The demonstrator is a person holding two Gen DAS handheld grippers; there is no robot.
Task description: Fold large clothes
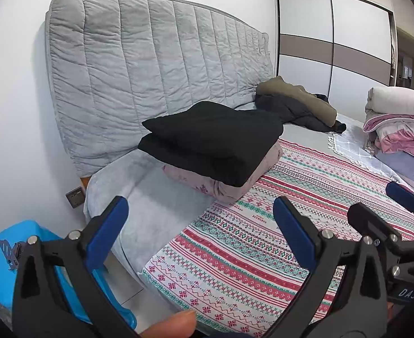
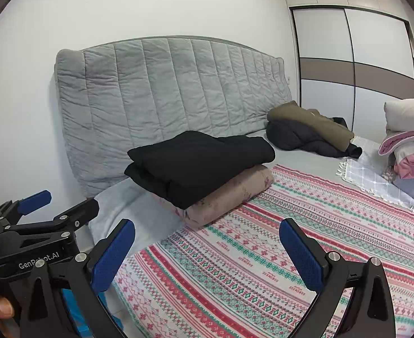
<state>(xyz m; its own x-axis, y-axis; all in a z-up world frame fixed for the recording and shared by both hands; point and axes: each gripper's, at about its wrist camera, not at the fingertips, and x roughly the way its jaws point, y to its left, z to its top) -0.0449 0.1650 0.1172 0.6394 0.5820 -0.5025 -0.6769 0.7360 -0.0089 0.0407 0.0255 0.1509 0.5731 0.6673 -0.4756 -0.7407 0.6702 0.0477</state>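
Observation:
A folded black garment [image 1: 215, 140] [image 2: 198, 163] lies on a folded pink floral one [image 1: 229, 186] [image 2: 229, 197] near the head of the bed. Further back, an unfolded heap of an olive and a dark jacket [image 1: 300, 107] [image 2: 311, 132] rests against the headboard. My left gripper [image 1: 201, 225] hangs open above the bed's near corner, nothing between its blue pads. My right gripper [image 2: 209, 250] is open too, over the patterned blanket [image 1: 263, 239] [image 2: 263, 253]. Each gripper shows at the edge of the other's view: the right gripper [image 1: 381, 202], the left gripper [image 2: 57, 202].
A grey quilted headboard [image 1: 150, 64] stands against the white wall. Folded pink and white bedding [image 1: 398, 124] [image 2: 409, 146] is piled at the right on the bed. A blue plastic stool [image 1: 6, 256] sits on the floor at the left. A sliding-door wardrobe [image 2: 353, 64] stands behind.

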